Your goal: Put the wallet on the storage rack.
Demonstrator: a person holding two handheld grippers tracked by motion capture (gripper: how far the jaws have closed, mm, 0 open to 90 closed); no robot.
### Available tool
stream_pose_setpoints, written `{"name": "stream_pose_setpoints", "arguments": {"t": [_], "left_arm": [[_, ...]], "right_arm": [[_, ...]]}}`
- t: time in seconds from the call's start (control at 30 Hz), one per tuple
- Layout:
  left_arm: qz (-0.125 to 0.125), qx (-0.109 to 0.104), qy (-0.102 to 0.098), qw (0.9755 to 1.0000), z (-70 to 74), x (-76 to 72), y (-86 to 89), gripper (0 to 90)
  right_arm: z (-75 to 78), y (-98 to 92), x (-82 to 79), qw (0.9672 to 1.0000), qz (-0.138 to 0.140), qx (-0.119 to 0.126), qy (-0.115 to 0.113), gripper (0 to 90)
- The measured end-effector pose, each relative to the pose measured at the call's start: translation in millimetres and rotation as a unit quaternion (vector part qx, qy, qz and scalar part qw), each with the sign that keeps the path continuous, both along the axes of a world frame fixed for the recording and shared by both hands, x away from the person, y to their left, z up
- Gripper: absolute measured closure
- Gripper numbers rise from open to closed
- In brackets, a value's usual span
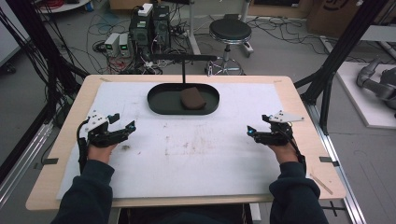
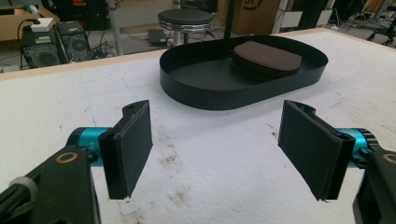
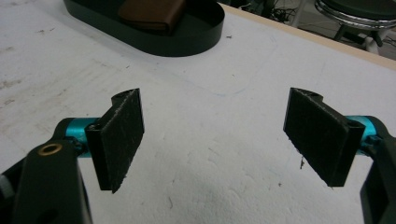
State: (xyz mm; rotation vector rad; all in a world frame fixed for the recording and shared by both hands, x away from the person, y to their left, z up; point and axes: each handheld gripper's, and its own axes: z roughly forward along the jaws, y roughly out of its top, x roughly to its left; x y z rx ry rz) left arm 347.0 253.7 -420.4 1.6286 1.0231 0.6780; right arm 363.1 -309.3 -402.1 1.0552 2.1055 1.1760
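Two hand-held grippers are seen from the high view, held low over a stained white mat (image 1: 196, 154) that covers a wooden table (image 1: 308, 116). At the left of the frame sits the left gripper (image 1: 125, 125); at the right, the right gripper (image 1: 250, 130); both are well apart from each other and from anything else. Each one's jaws are spread wide with nothing between them, as is plain in the left gripper view (image 2: 219, 149) and the right gripper view (image 3: 215, 140), where bare mat is seen between the black pads. A black oval tray (image 1: 159, 103) lies at the upper middle of the high view, and a brown pad (image 1: 193, 98) rests inside it, toward its right half. In the left gripper view the pad (image 2: 268, 58) looks flat and rounded, lying on the tray floor. The work appears to be either finished, with the pad already placed in the tray, or not yet begun; which cannot be told. If the pad is to be lifted out, a reach forward over the tray wall would be called for, with the jaws lowered around the pad's edges before being closed.
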Motion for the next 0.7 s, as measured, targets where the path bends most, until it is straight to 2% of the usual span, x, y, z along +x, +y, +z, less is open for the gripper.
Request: {"name": "stream_pose_setpoints", "arguments": {"t": [0.37,0.7], "left_arm": [[-0.002,-0.001,0.0,1.0,-0.5,0.9,-1.4,25.9],[-0.003,-0.002,0.003,1.0,-1.8,2.6,-1.2,25.9]], "right_arm": [[-3.6,-4.8,-1.3,0.9999,-0.011,-0.001,0.004,20.7],[-5.8,-5.8,0.0,0.9995,-0.02,-0.024,0.002,20.7]]}}
